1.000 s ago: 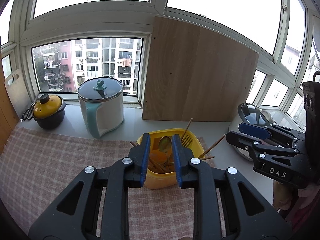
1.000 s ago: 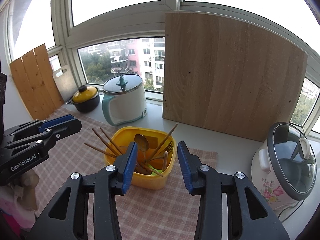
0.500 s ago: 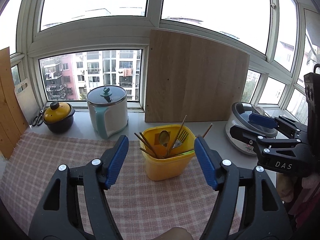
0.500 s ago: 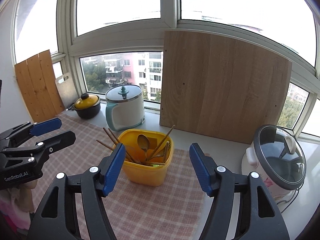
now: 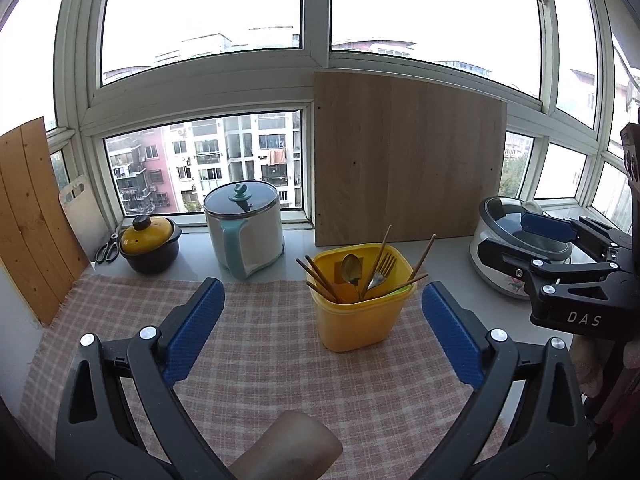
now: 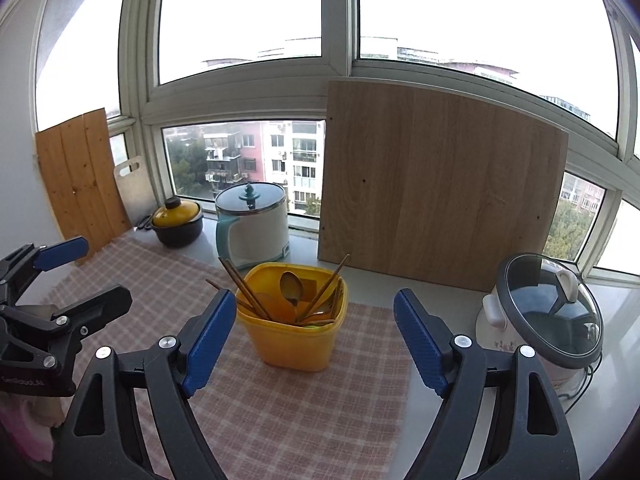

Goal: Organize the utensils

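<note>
A yellow plastic holder (image 5: 358,312) (image 6: 294,338) stands upright on a checked cloth (image 5: 260,364) (image 6: 280,412). It holds several wooden chopsticks (image 5: 320,278), a gold spoon (image 5: 351,268) (image 6: 291,285) and a fork (image 5: 380,270). My left gripper (image 5: 323,312) is wide open and empty, drawn back from the holder. My right gripper (image 6: 310,322) is wide open and empty, also back from it. Each gripper shows at the edge of the other's view.
On the sill behind stand a white and teal electric pot (image 5: 244,230), a yellow-lidded black casserole (image 5: 150,244), scissors (image 5: 107,249) and a leaning wooden board (image 5: 404,160). A rice cooker (image 6: 544,312) sits at the right. Wooden planks (image 5: 30,216) lean at the left.
Both grippers have opened wide and pulled back and up from the yellow holder. The utensils stay in the holder.
</note>
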The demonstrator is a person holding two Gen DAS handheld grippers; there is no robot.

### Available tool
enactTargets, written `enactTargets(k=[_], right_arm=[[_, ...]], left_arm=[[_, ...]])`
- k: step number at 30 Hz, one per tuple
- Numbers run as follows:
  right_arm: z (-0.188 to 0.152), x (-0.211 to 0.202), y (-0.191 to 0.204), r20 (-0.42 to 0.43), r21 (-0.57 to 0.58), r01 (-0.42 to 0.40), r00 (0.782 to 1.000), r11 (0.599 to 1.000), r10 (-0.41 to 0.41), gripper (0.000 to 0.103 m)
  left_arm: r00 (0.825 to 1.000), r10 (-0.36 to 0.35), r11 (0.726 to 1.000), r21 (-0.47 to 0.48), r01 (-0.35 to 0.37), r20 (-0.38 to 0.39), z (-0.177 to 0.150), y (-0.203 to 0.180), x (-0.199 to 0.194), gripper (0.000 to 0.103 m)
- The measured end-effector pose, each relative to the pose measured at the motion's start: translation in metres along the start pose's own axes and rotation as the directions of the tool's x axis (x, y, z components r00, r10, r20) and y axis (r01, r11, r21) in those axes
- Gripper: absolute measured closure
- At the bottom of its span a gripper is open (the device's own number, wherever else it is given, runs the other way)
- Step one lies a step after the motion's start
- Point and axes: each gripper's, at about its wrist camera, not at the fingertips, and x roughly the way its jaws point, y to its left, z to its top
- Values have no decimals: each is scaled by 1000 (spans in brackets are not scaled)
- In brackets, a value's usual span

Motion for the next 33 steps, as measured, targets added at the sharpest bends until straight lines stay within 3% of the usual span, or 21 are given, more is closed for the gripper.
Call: enactTargets(k=[33], right_arm=[[-7, 5, 10, -22, -23, -10, 1000, 1000, 9, 20]], left_arm=[[1000, 20, 1000, -12, -20, -17, -3, 2, -7, 0]])
